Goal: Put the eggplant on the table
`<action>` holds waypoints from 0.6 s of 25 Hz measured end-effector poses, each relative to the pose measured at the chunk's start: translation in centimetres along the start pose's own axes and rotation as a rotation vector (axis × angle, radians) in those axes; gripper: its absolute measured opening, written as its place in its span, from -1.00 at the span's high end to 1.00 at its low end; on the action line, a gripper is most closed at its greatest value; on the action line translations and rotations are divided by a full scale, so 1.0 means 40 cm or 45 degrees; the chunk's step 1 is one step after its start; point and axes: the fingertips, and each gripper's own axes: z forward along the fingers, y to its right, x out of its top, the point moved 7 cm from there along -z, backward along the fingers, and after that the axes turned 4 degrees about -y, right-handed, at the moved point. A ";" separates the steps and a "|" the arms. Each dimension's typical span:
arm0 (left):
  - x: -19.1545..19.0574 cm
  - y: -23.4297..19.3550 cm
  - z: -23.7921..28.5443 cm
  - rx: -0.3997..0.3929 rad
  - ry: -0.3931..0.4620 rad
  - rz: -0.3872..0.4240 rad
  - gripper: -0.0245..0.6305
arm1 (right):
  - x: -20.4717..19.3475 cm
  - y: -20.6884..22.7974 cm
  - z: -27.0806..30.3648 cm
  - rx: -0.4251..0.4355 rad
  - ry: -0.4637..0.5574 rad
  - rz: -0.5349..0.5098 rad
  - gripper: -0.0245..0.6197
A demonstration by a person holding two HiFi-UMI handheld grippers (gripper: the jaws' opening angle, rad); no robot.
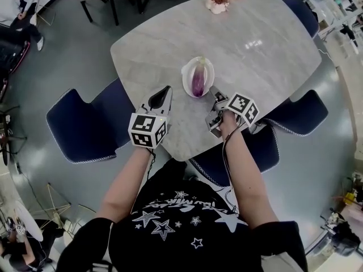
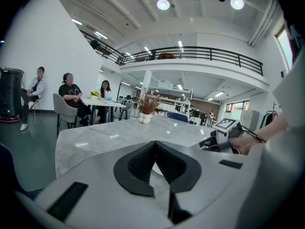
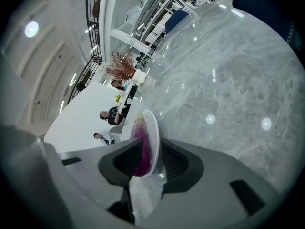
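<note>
Eggplant [image 1: 198, 78] lies in the white plate [image 1: 186, 72] on the marble table [image 1: 261, 55], pale stem end toward 12 o'clock. My right gripper [image 1: 215, 95] sits at 5 o'clock of the plate, just beside its rim. Its jaws stand wide apart and grip nothing, and the plate's near rim and the eggplant show in the gap. My left gripper [image 1: 165, 89] sits at 8 o'clock of the plate, clear of it, with jaws together and empty. A vase of dried stems [image 1: 218, 4] stands at 12 o'clock, at the far edge.
</note>
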 end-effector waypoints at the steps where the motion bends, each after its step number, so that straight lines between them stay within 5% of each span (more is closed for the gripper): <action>1: 0.001 0.009 -0.007 0.000 0.005 0.003 0.90 | 0.000 -0.001 -0.013 0.011 0.005 0.000 0.60; 7: 0.013 0.083 -0.057 -0.013 0.037 0.018 0.90 | -0.021 -0.021 -0.112 0.119 0.028 0.011 0.60; 15: 0.036 0.220 -0.161 -0.035 0.108 0.050 0.90 | -0.082 -0.088 -0.285 0.220 -0.003 -0.147 0.61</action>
